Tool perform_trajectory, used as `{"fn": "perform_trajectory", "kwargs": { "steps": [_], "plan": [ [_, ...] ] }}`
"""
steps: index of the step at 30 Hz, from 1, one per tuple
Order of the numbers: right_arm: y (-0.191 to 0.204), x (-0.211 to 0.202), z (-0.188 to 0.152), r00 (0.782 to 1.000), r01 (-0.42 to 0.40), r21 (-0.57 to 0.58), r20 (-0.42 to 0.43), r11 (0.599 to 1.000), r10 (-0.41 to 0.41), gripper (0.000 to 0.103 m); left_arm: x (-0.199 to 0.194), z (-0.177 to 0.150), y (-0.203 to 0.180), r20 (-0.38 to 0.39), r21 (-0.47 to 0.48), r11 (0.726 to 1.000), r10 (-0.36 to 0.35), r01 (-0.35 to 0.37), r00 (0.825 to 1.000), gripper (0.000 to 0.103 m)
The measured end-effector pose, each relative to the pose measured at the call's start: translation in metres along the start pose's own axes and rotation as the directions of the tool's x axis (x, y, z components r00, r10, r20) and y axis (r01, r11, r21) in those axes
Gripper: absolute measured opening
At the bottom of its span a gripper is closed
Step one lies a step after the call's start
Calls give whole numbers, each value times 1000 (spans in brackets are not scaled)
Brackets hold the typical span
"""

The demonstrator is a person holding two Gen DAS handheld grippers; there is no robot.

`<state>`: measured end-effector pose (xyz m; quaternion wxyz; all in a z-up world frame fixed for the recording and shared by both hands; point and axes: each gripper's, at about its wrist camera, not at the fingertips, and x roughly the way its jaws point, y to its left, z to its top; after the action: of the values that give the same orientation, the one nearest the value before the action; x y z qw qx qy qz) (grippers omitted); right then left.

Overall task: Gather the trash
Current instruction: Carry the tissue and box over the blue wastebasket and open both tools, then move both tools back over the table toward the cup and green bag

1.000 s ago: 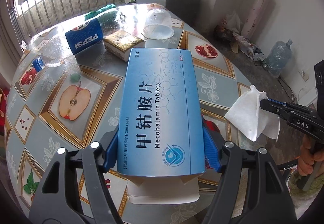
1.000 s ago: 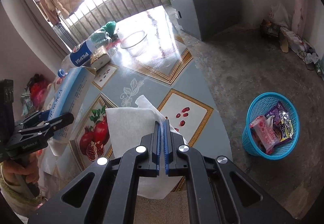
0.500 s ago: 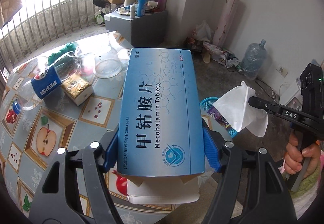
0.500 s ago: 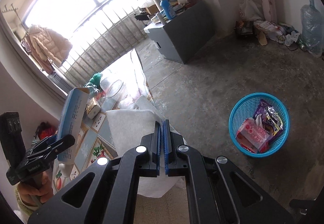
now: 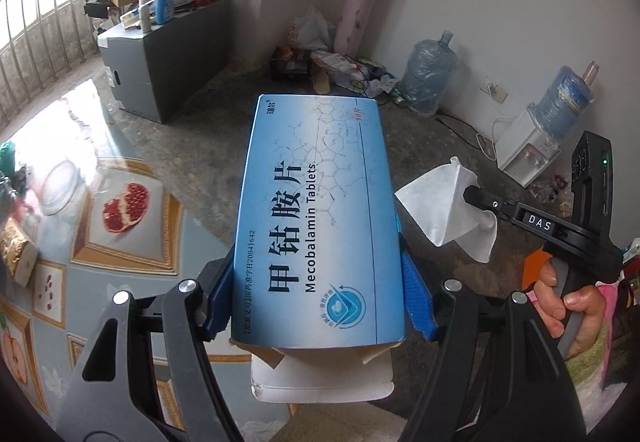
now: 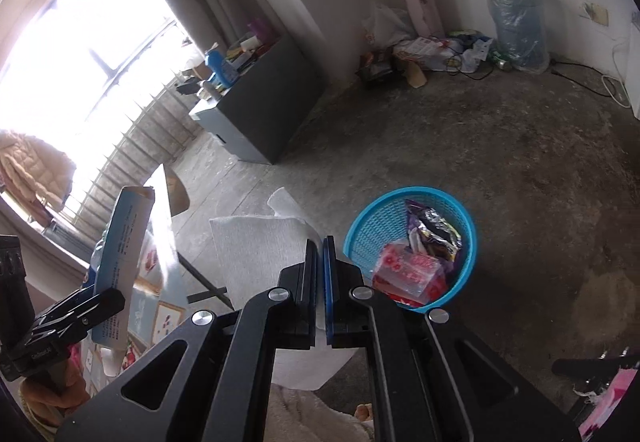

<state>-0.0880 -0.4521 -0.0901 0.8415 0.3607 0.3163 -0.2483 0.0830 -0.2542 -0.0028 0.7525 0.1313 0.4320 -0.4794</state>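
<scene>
My left gripper (image 5: pixel 316 302) is shut on a blue medicine box (image 5: pixel 316 218) marked Mecobalamin Tablets, held in the air past the table's edge; the box also shows in the right wrist view (image 6: pixel 120 262). My right gripper (image 6: pixel 319 274) is shut on a white tissue (image 6: pixel 260 246), also seen in the left wrist view (image 5: pixel 444 214). A blue mesh basket (image 6: pixel 372 226) on the floor holds wrappers, just right of and beyond my right gripper.
The fruit-patterned table (image 5: pixel 132 234) lies to the left with a clear bowl (image 5: pixel 60 182) and a gold packet (image 5: pixel 16 250). A grey cabinet (image 6: pixel 260 110), water jugs (image 6: pixel 516 30) and floor litter (image 6: pixel 424 54) line the walls. A water dispenser (image 5: pixel 532 150) stands right.
Both grippers have swung right, away from the table and out over the floor, with box and tissue in hand. The blue basket now sits close by my right gripper.
</scene>
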Motion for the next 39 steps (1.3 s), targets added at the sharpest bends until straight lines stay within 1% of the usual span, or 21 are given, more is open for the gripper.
{"fn": "perform_trajectory", "kwargs": {
  "steps": [4,8,10,13,14,15,16,17,18,19,21,22,24,26,31,33,37,39],
  "plan": [
    [-43,25,-2,999,28,122,-50,992,-22,3,46,14,-18,-66,24,998,-50,52,997,66],
    [-76,63,-8,993,64,227,-114,972,-39,4,101,29,-33,-152,39,996,-75,82,985,66],
    [-88,84,-9,989,78,260,-140,962,-42,4,129,34,-40,-193,51,995,-77,89,978,66],
    [-111,122,-9,984,90,326,-175,941,-33,4,173,42,-45,-244,59,996,-56,72,968,66],
    [-118,137,-9,983,90,345,-184,934,-27,7,189,44,-44,-260,59,996,-49,66,964,69],
    [-125,154,-10,978,100,359,-209,928,-24,11,204,47,-43,-277,61,997,-30,48,961,78],
    [-134,175,-12,970,115,378,-243,919,-21,23,218,48,-42,-290,63,998,-9,29,957,79],
    [-143,193,-15,964,127,398,-266,908,-18,32,230,50,-40,-299,62,998,1,18,954,79],
    [-150,209,-19,959,140,420,-282,897,-18,46,238,51,-39,-309,61,998,10,9,951,79],
    [-157,223,-22,954,161,435,-299,886,-27,47,243,54,-38,-314,58,998,15,3,949,79],
    [-165,238,-29,947,201,445,-317,872,-57,47,242,57,-36,-303,38,999,9,3,953,79],
    [-168,240,-32,948,209,454,-312,866,-65,48,239,60,-36,-293,29,1000,-1,10,956,79],
    [-173,236,-36,955,199,482,-290,853,-59,53,229,62,-37,-270,28,999,-10,19,963,79],
    [-173,228,-38,965,182,491,-256,852,-58,55,217,66,-38,-240,41,999,1,10,971,79],
    [-162,194,-31,976,184,447,-191,876,-107,56,171,69,-34,-149,38,999,4,1,989,79],
    [-151,172,-23,982,167,418,-148,893,-115,56,150,68,-31,-112,39,999,12,-8,994,80],
    [-117,132,-8,991,129,321,-62,938,-115,58,103,57,-13,-56,7,998,56,-56,997,81],
    [-96,114,-1,995,102,257,-29,961,-98,58,77,51,-2,-22,-17,996,83,-84,996,81]
  ]
}}
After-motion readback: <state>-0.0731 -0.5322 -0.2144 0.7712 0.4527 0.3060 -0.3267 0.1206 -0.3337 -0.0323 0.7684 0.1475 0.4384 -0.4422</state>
